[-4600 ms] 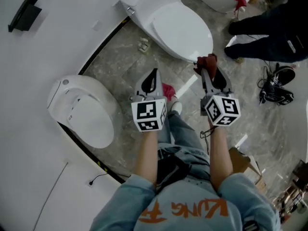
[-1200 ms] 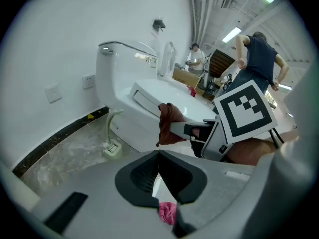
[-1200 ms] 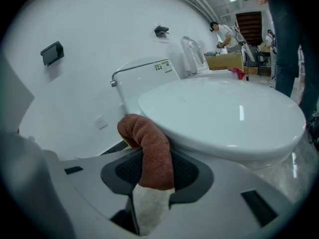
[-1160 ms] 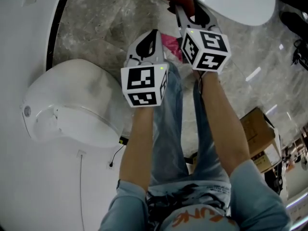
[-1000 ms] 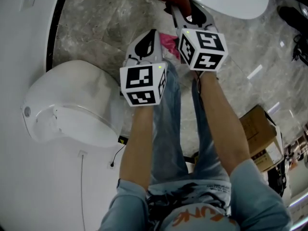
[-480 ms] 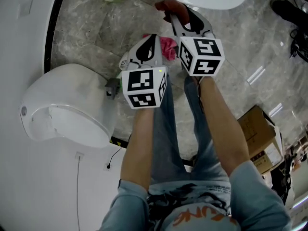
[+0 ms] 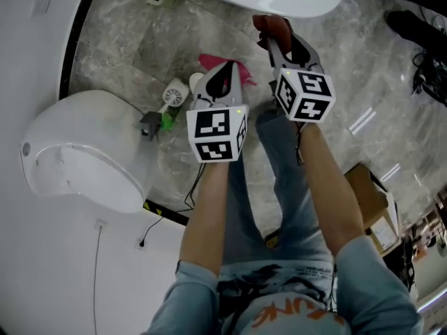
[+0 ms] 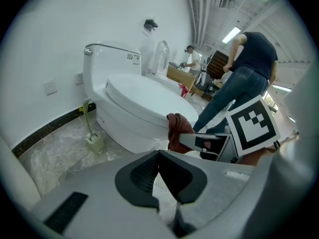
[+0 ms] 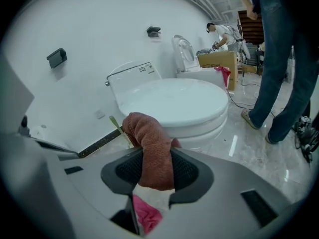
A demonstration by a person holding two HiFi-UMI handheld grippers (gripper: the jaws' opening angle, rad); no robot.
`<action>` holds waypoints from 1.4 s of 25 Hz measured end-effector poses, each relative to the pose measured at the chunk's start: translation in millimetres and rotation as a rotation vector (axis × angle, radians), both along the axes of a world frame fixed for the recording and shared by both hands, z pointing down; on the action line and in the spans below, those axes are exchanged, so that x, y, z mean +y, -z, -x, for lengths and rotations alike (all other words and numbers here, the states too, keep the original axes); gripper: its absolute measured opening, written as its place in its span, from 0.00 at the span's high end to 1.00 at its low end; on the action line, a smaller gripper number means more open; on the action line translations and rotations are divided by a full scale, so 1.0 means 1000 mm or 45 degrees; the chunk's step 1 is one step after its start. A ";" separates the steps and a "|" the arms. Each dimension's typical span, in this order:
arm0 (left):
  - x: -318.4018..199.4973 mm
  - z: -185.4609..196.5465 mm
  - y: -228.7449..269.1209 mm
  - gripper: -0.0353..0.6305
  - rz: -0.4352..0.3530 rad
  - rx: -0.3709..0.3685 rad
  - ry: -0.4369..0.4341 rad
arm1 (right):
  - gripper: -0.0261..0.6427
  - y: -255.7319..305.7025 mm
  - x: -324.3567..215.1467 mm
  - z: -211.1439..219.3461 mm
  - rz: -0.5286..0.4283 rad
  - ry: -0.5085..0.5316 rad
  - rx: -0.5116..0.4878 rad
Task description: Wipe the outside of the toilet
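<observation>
A reddish-brown terry cloth [image 9: 149, 143] was pinched between the jaws of the right tool [image 9: 157, 169], with its bunched end held just before the front rim of the white toilet [image 9: 174, 101]; contact could not be confirmed. The left tool [image 8: 159, 153] was clenched on nothing and held beside it. The approach was judged nearly done: next, the cloth would need to be pressed against the bowl's outer wall and swept along it.
</observation>
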State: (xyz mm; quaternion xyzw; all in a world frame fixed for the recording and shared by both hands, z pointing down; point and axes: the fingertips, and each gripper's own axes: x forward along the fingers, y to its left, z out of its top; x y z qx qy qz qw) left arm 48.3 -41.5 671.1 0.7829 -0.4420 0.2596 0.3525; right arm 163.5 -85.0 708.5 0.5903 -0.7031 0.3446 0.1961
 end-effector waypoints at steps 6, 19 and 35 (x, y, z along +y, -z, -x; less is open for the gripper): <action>-0.007 0.035 0.003 0.95 -0.005 -0.022 0.051 | 0.74 0.000 0.013 0.034 0.022 0.094 -0.016; -0.038 0.147 -0.025 0.95 0.043 -0.016 0.116 | 0.74 -0.032 -0.024 0.165 0.071 0.236 -0.020; -0.108 0.212 -0.077 0.95 0.106 -0.005 0.021 | 0.74 -0.080 -0.146 0.220 0.038 0.139 0.035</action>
